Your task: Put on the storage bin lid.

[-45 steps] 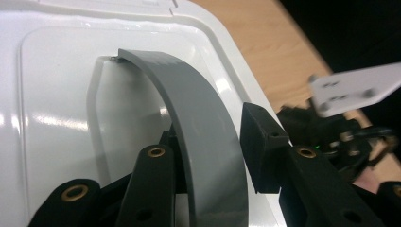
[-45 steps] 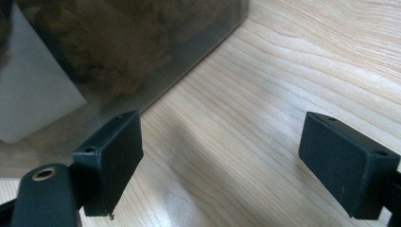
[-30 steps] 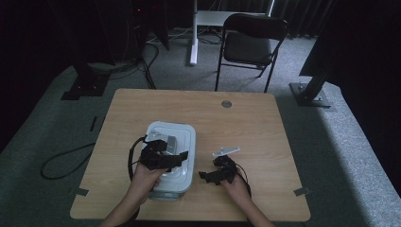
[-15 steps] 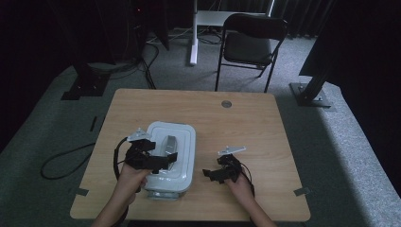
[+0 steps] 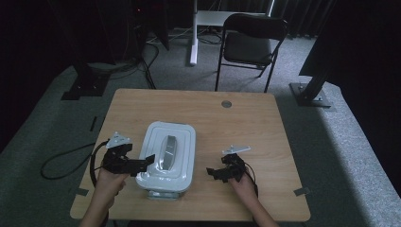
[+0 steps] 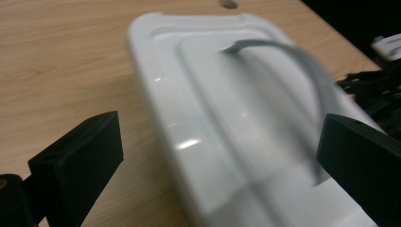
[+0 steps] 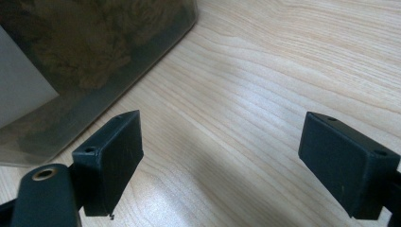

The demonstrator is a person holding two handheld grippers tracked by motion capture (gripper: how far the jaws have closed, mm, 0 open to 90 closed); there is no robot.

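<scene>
No readable text or labels.

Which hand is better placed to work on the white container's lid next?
Left, probably. The left tongs stand open at the lid's edge, facing its grey handle. The right tongs are open over bare table.

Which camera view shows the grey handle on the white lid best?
The left gripper view: the grey handle arches close, though blurred, over the white lid. The high view shows it small, from above. The right gripper view shows the container's clear wall.

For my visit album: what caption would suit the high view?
Two hand-held grippers, left and right, open either side of a white lidded container on a wooden table.
</scene>
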